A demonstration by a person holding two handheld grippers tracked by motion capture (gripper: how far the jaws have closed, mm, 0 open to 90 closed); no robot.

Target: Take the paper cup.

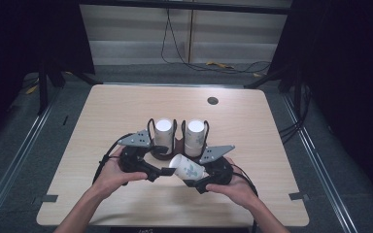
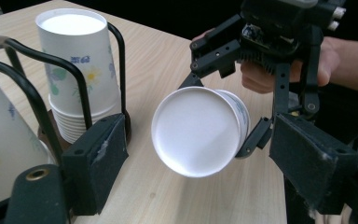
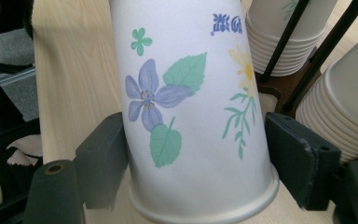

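Observation:
A white paper cup (image 1: 187, 167) printed with flowers lies on its side just above the table, its closed base toward my left gripper (image 1: 162, 173). My right gripper (image 3: 200, 154) is shut on the cup (image 3: 191, 93) near its rim. In the left gripper view the cup's base (image 2: 196, 130) faces the camera between the jaws of my left gripper (image 2: 198, 156), which stand open with a gap on each side. Behind the cup, two stacks of upturned cups (image 1: 163, 132) (image 1: 194, 133) stand in a black wire holder (image 1: 161, 155).
The wooden table (image 1: 252, 145) has a round dark cable hole (image 1: 212, 101) at the back right. Both hands hold the grippers near the front edge. Cables (image 1: 213, 64) lie on the floor behind the table, and dark curtains hang at both sides.

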